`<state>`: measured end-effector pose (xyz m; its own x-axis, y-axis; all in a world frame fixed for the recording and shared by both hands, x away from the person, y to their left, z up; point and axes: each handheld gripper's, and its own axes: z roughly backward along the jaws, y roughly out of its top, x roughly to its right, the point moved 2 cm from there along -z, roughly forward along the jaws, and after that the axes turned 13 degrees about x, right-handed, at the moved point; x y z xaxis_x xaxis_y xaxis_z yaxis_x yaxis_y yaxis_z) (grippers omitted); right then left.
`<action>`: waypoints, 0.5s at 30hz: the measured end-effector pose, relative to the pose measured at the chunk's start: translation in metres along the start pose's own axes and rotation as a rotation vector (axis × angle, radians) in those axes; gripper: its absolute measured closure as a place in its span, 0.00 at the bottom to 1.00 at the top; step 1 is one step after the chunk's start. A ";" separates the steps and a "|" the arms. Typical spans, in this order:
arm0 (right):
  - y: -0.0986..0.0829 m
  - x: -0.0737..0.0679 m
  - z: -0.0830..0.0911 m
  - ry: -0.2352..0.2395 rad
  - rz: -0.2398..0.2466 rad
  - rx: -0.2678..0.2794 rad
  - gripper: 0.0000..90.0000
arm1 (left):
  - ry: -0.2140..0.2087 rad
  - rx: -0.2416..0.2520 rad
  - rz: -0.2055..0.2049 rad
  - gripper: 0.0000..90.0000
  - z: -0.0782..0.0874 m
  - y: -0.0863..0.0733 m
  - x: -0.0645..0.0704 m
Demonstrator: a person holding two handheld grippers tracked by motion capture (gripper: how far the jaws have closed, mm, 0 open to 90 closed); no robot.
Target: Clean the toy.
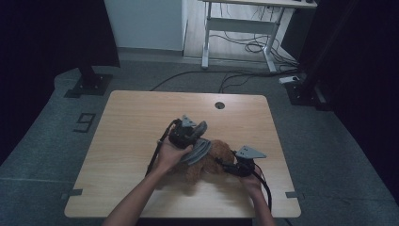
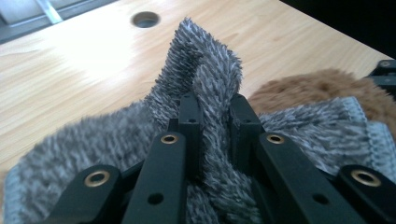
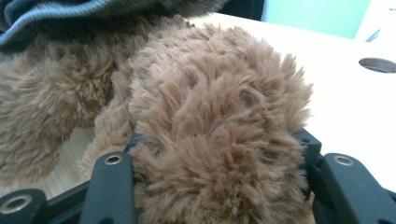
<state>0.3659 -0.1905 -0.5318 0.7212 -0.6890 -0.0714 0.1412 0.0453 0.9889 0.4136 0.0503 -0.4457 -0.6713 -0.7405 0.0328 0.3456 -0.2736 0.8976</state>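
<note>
Left gripper (image 2: 212,116) clamped on grey fuzzy cloth (image 2: 205,70), right gripper (image 3: 215,154) gripping brown plush toy (image 3: 210,116), draped by cloth, wooden table (image 1: 141,113) with cable hole (image 1: 219,105) beyond.

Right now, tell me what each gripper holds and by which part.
The left gripper pinches a raised fold of the grey fuzzy cloth. The right gripper clamps a rounded limb of the brown plush toy; which limb cannot be told.
</note>
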 end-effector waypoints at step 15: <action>0.000 -0.001 0.001 0.005 -0.010 0.000 0.45 | 0.055 0.044 -0.013 0.87 0.036 -0.018 -0.025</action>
<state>0.3644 -0.1900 -0.5317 0.7229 -0.6860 -0.0824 0.1486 0.0378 0.9882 0.4006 0.0960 -0.4472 -0.6380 -0.7700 -0.0016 0.3074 -0.2566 0.9163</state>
